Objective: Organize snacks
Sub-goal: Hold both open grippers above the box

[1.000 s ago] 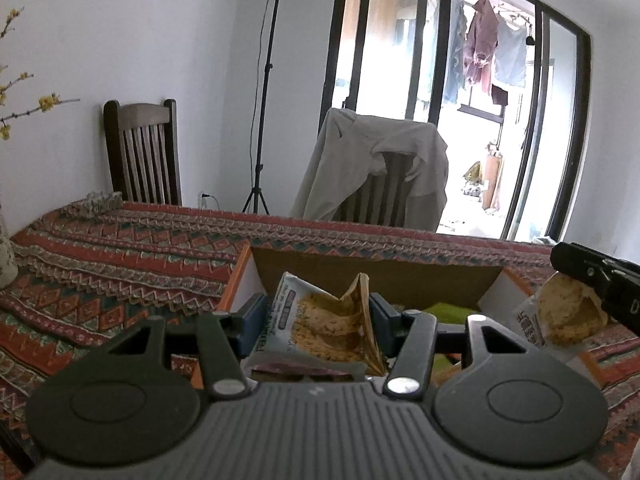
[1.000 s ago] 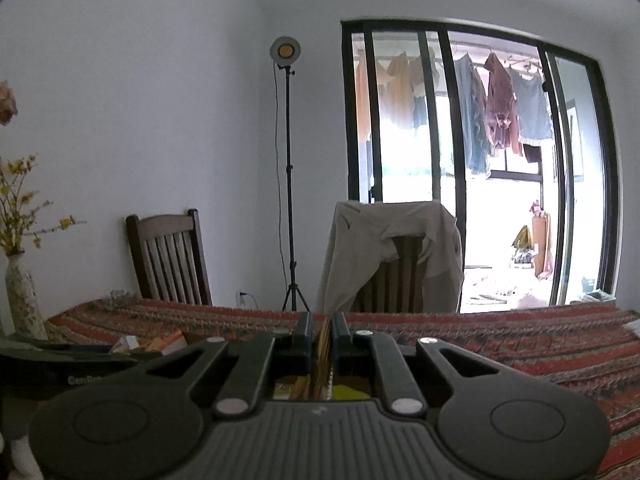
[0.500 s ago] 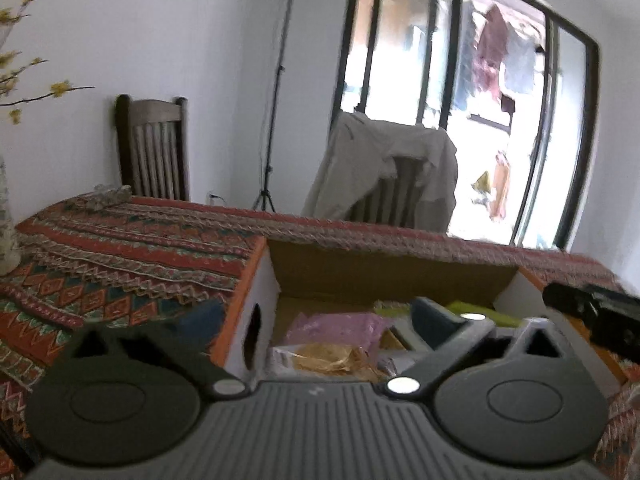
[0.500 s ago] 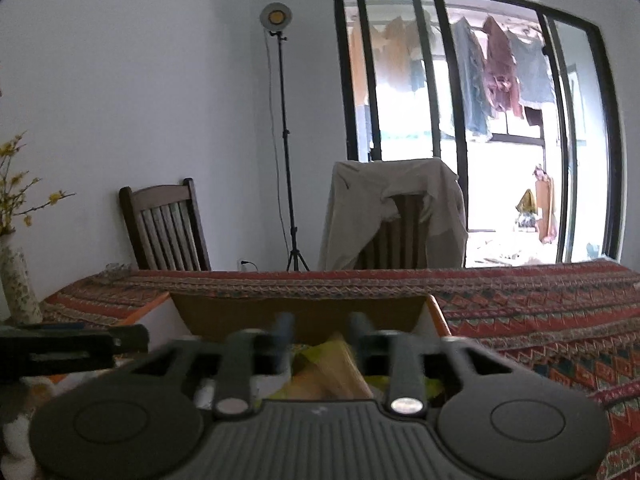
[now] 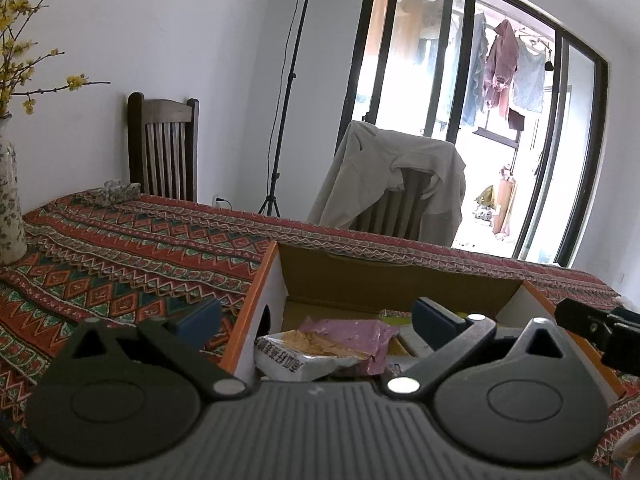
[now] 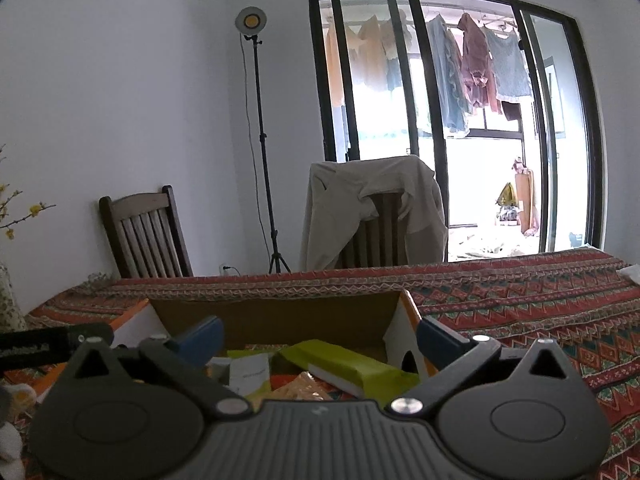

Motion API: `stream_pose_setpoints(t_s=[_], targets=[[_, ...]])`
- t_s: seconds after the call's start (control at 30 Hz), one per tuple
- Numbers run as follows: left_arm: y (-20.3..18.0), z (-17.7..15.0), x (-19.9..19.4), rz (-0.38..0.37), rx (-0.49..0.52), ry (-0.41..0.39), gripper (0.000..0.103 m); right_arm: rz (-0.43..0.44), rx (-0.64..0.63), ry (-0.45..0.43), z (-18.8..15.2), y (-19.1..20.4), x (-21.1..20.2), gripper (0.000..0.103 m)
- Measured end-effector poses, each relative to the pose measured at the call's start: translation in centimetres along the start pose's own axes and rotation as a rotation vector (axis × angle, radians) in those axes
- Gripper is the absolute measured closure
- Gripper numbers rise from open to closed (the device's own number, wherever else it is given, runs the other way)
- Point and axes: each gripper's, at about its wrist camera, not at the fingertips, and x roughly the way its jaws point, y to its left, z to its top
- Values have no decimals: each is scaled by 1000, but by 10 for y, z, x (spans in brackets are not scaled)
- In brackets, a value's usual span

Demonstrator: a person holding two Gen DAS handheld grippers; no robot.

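Both wrist views look across a counter (image 5: 132,264) covered with a patterned cloth, on which an open cardboard box (image 5: 400,280) with orange-edged flaps stands near the near edge.

Left claw (image 5: 316,320): released, jaws spread wide, nothing between the pads. One blue finger (image 5: 198,316) hangs outside the box's left wall over the cloth; the other reaches over the box interior. Directly below and between them a white biscuit packet (image 5: 304,354) lies inside the box against its left wall, resting partly on a pink wrapper (image 5: 352,330).

Right claw (image 6: 320,340): its jaws are opening and stand wide, with nothing pressed between the pads. Beneath it, inside the box toward the right wall, lie a yellow-green packet (image 6: 348,364), a pale packet (image 6: 250,372) and an orange-brown snack (image 6: 304,388).

Progress, as a judgement: several snacks already sit in the box, and both claws are free above it, so two placements appear complete. What remains is uncertain. At the lower left corner of the right wrist view, beside the box on the counter, a pale item (image 6: 18,394) is partly visible and may be a further snack to collect; its kind cannot be told. The far half of the counter carries no snacks. The packets in the box lie loosely overlapped, so tidying them may also remain.
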Motion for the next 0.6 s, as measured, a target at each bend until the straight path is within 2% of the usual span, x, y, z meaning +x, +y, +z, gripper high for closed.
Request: stream_pose_setpoints(t_s=[0.6], targets=[[-1,13,-15,-3,-38,-22,0,-13,-25,0,12,5,-10,0]])
